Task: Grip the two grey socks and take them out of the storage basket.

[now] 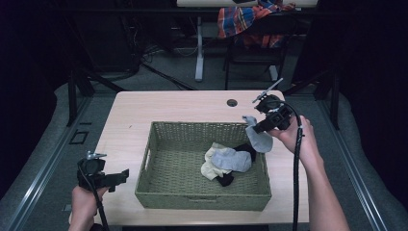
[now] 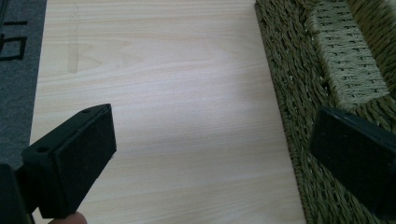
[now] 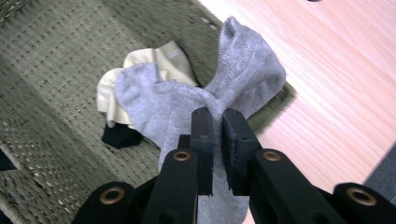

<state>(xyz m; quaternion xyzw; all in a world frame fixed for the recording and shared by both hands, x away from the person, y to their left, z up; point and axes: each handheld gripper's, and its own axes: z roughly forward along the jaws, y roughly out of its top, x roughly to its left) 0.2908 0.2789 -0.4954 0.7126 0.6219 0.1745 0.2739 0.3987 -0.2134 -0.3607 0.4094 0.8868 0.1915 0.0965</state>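
No legible text, label, brand, number or sign anywhere in these views. Dark marking on the grey floor (image 2: 11, 44) beside the worktop (image 2: 163, 116), cut off by the picture's edge and too partial to read. Plain weave on the basket (image 1: 144, 163), plain knit on the grey sock (image 3: 243, 74), no lettering on either.

Basket (image 1: 159, 192) mid table (image 1: 130, 115); socks (image 1: 226, 163) in its right half, 1 sock (image 1: 260, 139) over right rim.
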